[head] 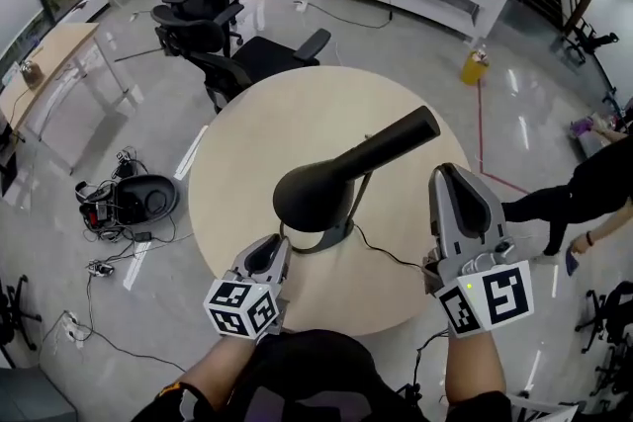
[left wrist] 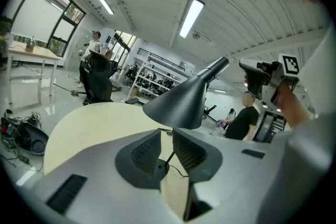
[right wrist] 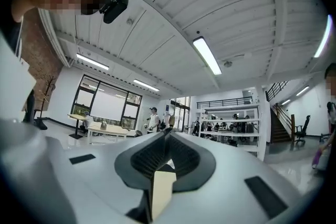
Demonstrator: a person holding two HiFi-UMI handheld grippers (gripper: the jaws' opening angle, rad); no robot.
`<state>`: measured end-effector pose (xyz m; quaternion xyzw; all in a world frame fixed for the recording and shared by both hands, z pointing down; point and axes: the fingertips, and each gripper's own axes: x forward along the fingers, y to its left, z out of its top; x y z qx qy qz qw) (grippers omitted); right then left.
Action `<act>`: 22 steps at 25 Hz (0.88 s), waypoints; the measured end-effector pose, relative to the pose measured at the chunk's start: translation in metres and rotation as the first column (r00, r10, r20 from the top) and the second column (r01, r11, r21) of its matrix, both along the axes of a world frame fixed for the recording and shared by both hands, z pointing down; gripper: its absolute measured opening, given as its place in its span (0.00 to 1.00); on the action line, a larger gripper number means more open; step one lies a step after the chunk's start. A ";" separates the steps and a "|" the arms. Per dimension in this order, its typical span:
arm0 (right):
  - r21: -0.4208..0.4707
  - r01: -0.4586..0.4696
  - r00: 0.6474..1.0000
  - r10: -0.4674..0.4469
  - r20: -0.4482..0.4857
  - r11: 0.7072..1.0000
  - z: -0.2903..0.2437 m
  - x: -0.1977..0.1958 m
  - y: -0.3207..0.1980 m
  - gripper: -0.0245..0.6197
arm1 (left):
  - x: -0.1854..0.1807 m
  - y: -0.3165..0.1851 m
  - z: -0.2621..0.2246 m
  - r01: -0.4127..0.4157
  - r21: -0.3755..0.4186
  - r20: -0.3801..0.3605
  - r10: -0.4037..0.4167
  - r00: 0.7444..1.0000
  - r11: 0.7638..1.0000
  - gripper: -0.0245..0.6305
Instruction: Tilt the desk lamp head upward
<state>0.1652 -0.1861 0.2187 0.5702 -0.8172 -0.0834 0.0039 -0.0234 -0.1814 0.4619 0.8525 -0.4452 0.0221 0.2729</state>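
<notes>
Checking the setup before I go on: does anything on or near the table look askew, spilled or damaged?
Nothing spilled or damaged. The desk lamp stands on its base on the table, head slanted, its cord trailing across it. Only a tangle of cables on the floor looks untidy.

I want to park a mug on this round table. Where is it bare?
Bare: the left side and far edge of the table, beyond the lamp head. Also the patch between the lamp head and the right gripper. Crowded: the near edge, where the lamp base, its cord and the left gripper sit close together.
</notes>
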 end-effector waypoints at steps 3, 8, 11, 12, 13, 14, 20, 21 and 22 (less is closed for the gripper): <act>0.030 -0.032 0.999 0.034 -0.038 0.999 -0.030 -0.008 -0.020 0.07 | -0.001 -0.007 0.000 -0.082 -0.031 -0.051 0.080 0.995 0.996 0.23; 0.051 -0.053 0.992 0.058 -0.110 0.997 -0.059 -0.018 -0.053 0.07 | 0.004 -0.018 0.005 -0.183 -0.038 -0.118 0.177 0.977 0.982 0.26; 0.029 -0.024 0.986 0.028 -0.163 0.999 -0.060 -0.023 -0.073 0.07 | 0.008 -0.024 0.006 -0.197 -0.038 -0.160 0.189 0.969 0.980 0.26; 0.016 -0.009 0.984 0.012 -0.177 1.000 -0.058 -0.025 -0.080 0.07 | 0.009 -0.024 0.006 -0.198 -0.037 -0.174 0.189 0.966 0.980 0.26; 0.001 0.006 0.982 -0.006 -0.190 1.000 -0.057 -0.026 -0.085 0.07 | 0.009 -0.024 0.007 -0.198 -0.038 -0.189 0.188 0.964 0.979 0.26; -0.013 0.020 0.979 -0.022 -0.201 1.000 -0.055 -0.026 -0.090 0.07 | 0.009 -0.024 0.007 -0.200 -0.038 -0.204 0.188 0.961 0.979 0.26; -0.068 0.066 0.973 -0.079 -0.215 0.996 -0.040 -0.027 -0.106 0.07 | 0.015 -0.019 0.001 -0.244 -0.003 -0.269 0.234 0.934 0.970 0.26; -0.069 0.071 0.973 -0.084 -0.213 0.995 -0.039 -0.026 -0.107 0.07 | 0.018 -0.020 0.001 -0.250 0.001 -0.273 0.241 0.931 0.968 0.26; -0.070 0.073 0.973 -0.086 -0.212 0.995 -0.038 -0.025 -0.107 0.07 | 0.021 -0.020 0.001 -0.255 0.004 -0.278 0.246 0.929 0.967 0.26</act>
